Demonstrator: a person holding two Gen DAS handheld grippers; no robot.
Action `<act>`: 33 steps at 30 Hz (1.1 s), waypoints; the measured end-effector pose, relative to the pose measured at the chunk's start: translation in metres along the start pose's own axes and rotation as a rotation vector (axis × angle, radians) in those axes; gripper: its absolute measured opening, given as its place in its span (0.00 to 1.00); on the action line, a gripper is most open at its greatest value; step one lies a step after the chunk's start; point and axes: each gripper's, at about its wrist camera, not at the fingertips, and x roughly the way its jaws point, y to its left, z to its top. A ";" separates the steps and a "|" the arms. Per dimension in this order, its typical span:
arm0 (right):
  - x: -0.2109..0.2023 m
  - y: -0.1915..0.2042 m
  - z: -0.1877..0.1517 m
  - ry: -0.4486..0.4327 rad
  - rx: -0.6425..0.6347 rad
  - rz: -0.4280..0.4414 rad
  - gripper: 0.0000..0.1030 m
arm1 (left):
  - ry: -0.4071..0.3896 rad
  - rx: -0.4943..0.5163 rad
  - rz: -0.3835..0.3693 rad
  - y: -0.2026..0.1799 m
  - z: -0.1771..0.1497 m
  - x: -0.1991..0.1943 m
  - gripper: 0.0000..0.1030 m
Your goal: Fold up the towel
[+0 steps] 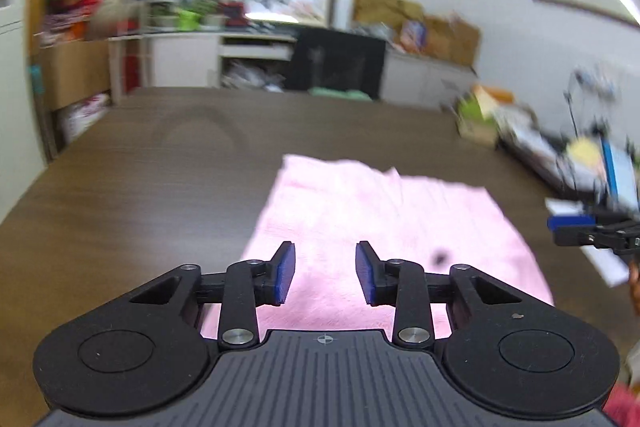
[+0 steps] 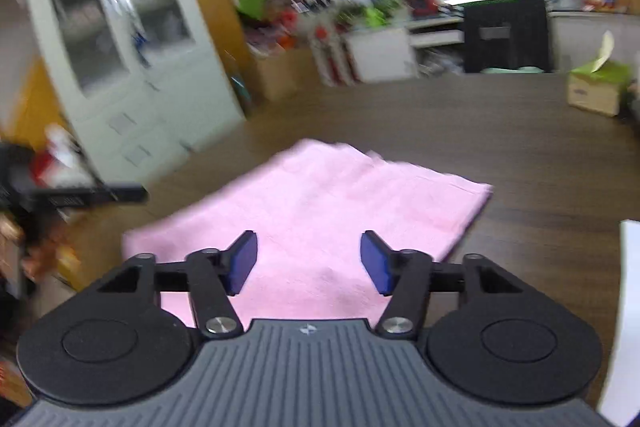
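A pink towel (image 1: 380, 223) lies folded flat on the dark wooden table (image 1: 160, 163), with a small dark spot near its right side. My left gripper (image 1: 325, 273) is open and empty, above the towel's near part. The right gripper (image 1: 588, 233) shows at the right edge of the left wrist view, beyond the towel's right side. In the right wrist view the towel (image 2: 320, 203) lies ahead and my right gripper (image 2: 309, 263) is open and empty above its near edge. The left gripper (image 2: 92, 197) shows blurred at the left.
A cardboard box with green contents (image 2: 596, 87) stands at the table's far right. Clutter and papers (image 1: 560, 155) line the table's right side. A white sheet (image 2: 628, 307) lies at right. A black chair (image 1: 336, 63) and shelves stand beyond the far edge.
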 end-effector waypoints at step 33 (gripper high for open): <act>0.107 -0.020 0.031 0.335 -0.129 -0.200 0.92 | 0.243 0.018 0.030 -0.035 0.050 0.161 0.60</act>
